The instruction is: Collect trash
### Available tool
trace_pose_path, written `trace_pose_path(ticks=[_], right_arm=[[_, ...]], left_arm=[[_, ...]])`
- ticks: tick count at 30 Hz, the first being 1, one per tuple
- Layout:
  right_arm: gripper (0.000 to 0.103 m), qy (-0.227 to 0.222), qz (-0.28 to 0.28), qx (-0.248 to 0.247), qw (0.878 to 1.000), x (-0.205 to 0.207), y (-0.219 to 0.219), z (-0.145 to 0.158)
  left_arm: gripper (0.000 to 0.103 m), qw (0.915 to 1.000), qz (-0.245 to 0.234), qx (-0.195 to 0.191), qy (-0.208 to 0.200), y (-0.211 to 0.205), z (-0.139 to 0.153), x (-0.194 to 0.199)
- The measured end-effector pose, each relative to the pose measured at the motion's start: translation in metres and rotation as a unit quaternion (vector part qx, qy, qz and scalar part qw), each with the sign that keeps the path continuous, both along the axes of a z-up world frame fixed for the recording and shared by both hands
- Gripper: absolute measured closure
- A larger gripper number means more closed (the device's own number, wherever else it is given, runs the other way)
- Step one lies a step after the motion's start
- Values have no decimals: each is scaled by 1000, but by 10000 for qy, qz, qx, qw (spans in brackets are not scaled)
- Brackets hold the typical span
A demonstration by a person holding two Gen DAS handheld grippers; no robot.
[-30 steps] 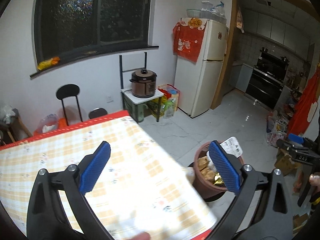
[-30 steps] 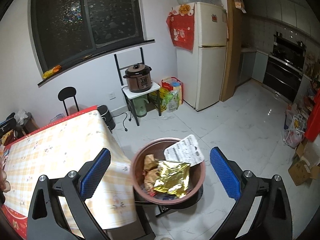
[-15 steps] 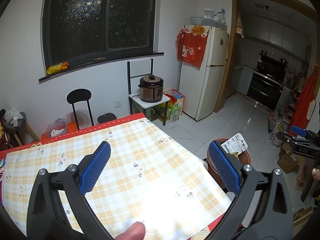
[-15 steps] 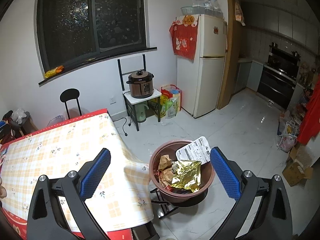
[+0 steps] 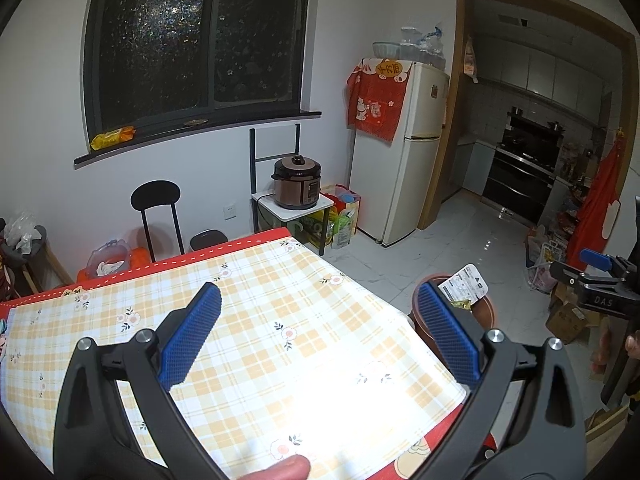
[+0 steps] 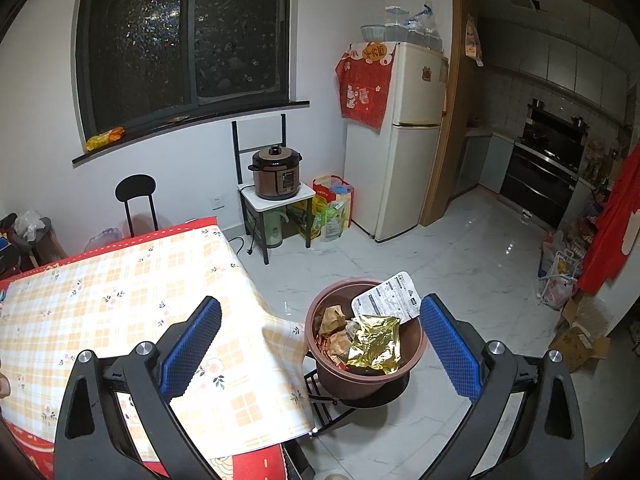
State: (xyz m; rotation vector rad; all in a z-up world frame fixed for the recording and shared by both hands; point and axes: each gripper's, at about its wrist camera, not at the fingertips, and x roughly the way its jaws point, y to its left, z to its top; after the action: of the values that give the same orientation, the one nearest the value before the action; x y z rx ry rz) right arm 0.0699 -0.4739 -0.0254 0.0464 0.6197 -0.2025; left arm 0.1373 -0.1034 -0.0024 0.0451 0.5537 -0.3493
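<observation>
Trash fills the brown bin (image 6: pixel 364 356), which stands on a black stool just off the table's corner, between the right gripper (image 6: pixel 320 344)'s spread, empty fingers. Inside lie a crumpled gold foil wrapper (image 6: pixel 374 346), brown paper scraps (image 6: pixel 334 320) and a white printed packet (image 6: pixel 386 299) leaning on the rim. The left gripper (image 5: pixel 320 338) hangs open and empty above the checked tablecloth (image 5: pixel 280 312); its right finger hides most of the bin there.
</observation>
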Motion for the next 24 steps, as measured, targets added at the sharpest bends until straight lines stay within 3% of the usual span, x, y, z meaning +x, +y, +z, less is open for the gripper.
trace_pose_path(ticks=[24], right_arm=[[5,14,113,-117,9999,-16,18,0]], left_arm=[[6,9999,114,-94,-27,23,-7,-19]])
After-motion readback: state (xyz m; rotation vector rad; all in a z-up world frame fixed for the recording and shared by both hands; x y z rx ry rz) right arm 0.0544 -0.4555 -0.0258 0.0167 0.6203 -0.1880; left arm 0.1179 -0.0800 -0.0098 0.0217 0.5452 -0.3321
